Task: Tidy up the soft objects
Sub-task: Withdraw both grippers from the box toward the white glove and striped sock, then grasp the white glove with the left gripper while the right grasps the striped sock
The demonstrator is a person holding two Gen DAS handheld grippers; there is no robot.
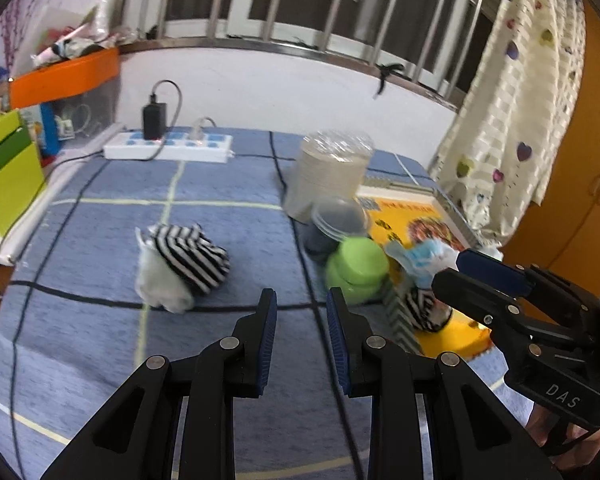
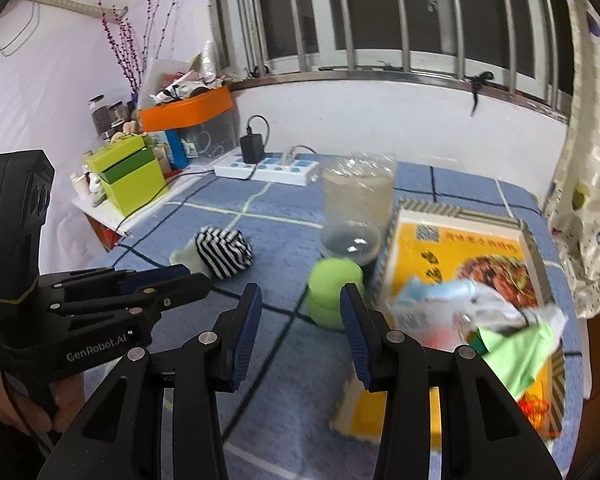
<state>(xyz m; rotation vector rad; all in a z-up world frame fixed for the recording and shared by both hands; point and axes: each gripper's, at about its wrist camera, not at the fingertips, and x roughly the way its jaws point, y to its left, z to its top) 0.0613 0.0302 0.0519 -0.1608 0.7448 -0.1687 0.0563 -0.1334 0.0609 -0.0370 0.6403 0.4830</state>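
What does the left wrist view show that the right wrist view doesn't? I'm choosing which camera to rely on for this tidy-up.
Left wrist only: a second striped piece standing against the yellow box, by the right gripper's tips.

Right wrist only: a light green cloth and crumpled white bits lying in that box, plus red twigs and jars in the corner.

Both: the striped bundle on the blue cloth, the green lid, the clear tub, the power strip, and both grippers open and empty.
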